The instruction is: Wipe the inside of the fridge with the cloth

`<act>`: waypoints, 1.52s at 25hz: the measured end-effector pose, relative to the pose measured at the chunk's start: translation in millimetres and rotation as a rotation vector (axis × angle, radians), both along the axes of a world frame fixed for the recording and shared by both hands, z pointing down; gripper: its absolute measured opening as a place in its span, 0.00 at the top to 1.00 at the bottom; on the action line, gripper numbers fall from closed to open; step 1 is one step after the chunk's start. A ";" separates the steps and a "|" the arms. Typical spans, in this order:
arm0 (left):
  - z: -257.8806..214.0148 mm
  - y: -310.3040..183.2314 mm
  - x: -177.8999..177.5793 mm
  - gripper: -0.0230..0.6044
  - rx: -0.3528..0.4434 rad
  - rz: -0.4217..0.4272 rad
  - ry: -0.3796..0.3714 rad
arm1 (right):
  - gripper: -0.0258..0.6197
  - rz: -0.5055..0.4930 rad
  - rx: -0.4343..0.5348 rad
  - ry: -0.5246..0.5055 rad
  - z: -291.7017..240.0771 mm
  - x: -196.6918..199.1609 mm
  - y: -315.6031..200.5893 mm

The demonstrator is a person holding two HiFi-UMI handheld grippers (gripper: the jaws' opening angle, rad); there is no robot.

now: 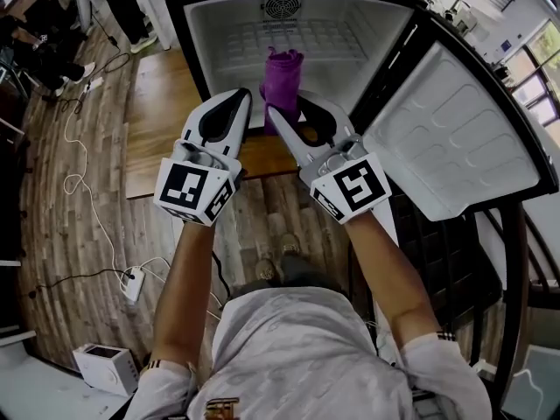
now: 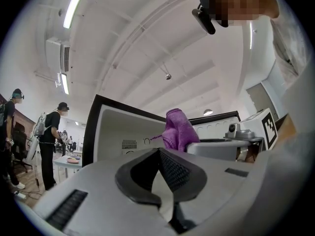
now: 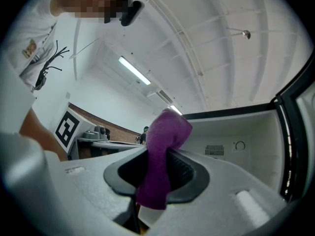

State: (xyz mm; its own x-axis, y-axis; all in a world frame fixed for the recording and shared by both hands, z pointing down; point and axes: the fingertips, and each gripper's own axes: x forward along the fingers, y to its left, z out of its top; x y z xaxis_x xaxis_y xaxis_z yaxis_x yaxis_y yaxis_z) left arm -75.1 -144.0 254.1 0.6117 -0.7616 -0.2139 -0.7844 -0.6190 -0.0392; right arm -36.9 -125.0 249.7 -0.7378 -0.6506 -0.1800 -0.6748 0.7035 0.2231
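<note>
Head view: right gripper point(image 1: 273, 114) clamped on purple cloth point(image 1: 283, 70) at 12 o'clock, inside open fridge point(image 1: 226, 35); left gripper point(image 1: 240, 96) at 11 o'clock, jaws together, empty.

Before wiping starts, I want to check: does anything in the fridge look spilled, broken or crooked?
Nothing stands out. The open fridge shows no spill or damage, and the right gripper holds the purple cloth.

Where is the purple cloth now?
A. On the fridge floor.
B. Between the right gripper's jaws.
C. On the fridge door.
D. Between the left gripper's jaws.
B: the right gripper view shows the purple cloth pinched in the jaws of the right gripper; the left gripper is shut on nothing.
</note>
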 end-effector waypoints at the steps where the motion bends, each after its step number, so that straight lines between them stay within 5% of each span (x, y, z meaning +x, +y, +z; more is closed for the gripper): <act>1: 0.5 -4.4 0.3 0.96 -0.002 -0.006 -0.001 | 0.80 -0.006 0.001 0.001 0.6 -0.3 -4.4; 19: 3.5 -85.9 15.7 0.96 -0.008 -0.146 -0.008 | 0.79 -0.111 0.016 -0.010 -3.0 13.4 -88.7; 38: 7.7 -98.5 -0.6 0.96 -0.033 -0.110 -0.013 | 0.79 -0.049 -0.016 0.007 -13.2 -15.7 -132.9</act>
State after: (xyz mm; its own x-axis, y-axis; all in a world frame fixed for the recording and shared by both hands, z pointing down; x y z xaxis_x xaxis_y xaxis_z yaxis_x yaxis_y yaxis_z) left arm -75.8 -242.4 261.8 0.5264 -0.8309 -0.1804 -0.8474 -0.5301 -0.0313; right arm -52.6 -257.9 236.5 -0.7700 -0.6166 -0.1641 -0.6379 0.7391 0.2162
